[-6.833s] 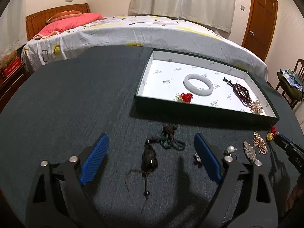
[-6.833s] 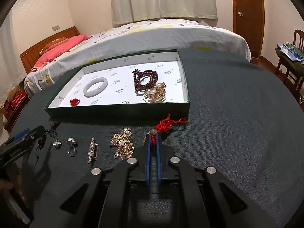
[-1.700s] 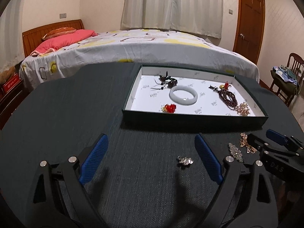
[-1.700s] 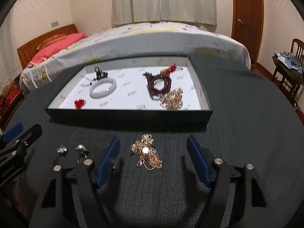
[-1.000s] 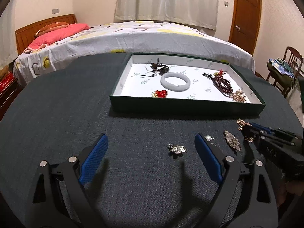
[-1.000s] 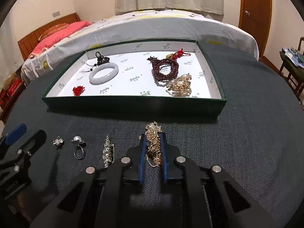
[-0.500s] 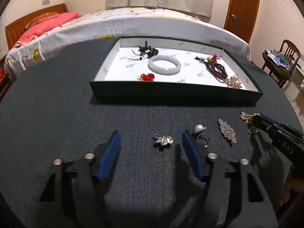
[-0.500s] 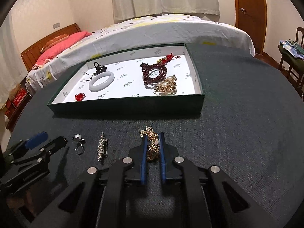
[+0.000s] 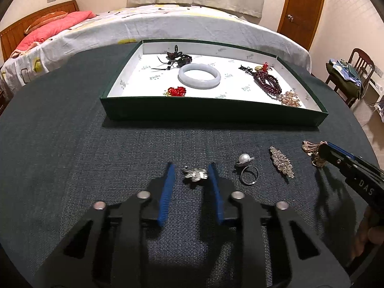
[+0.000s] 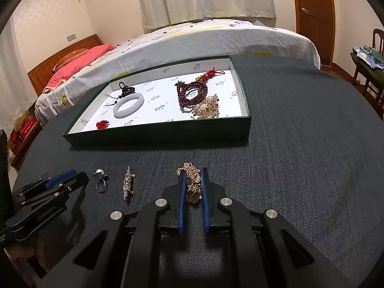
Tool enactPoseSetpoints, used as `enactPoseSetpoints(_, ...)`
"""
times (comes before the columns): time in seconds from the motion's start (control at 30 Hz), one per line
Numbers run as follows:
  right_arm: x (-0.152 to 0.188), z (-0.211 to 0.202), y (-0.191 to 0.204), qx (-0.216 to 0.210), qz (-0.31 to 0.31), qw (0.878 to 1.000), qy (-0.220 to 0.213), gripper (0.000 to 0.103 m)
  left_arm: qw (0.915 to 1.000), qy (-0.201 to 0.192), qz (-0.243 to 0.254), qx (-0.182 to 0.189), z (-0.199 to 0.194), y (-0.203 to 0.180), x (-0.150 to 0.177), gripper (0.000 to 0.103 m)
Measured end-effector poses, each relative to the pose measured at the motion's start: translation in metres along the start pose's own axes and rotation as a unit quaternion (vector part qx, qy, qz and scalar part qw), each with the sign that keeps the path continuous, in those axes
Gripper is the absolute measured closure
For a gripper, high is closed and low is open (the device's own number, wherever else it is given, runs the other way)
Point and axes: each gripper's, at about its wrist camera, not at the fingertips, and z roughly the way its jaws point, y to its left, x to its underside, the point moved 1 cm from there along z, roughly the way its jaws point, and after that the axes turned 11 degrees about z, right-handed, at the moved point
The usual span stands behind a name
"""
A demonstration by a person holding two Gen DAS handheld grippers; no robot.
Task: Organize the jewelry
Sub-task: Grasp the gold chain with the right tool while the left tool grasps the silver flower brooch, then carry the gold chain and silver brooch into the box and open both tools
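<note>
A green tray [image 9: 211, 114] with a white floor holds a white bangle [image 9: 199, 79], dark red beads [image 9: 267, 84], a red charm [image 9: 177, 91], a black cord piece [image 9: 178, 56] and a gold-pearl piece [image 9: 290, 98]. My left gripper [image 9: 192, 170] has its jaws closed around a small silver brooch [image 9: 195, 174] on the table. My right gripper [image 10: 192, 176] is shut on a gold chain piece [image 10: 192, 182], held just above the table in front of the tray [image 10: 158, 134]. A pearl ring [image 9: 247, 168] and a crystal brooch [image 9: 281, 161] lie between the grippers.
The dark round table [image 10: 300, 144] ends close to the right and left. A bed [image 10: 204, 38] stands behind the tray, a wooden door [image 10: 314, 12] at the back right, and a chair [image 9: 357, 72] with clothes to the right.
My left gripper's jaws have closed in from wide open around the silver brooch. My right gripper closed on the gold chain piece one second ago and still holds it.
</note>
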Motion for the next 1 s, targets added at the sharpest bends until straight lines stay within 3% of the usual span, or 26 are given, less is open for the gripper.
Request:
enactPoseSetpoints(0.07,0.000,0.000,0.001,0.000,-0.001,1.000,-0.001,0.091,1.0000,-0.001,-0.001,0.004,0.000,0.001,0.000,0.082)
enactPoseSetpoints(1.0,0.002,-0.016,0.008,-0.010,-0.012,0.999,-0.039,0.091,0.9996,-0.022,-0.016,0.012,-0.008,0.005,0.000,0.083)
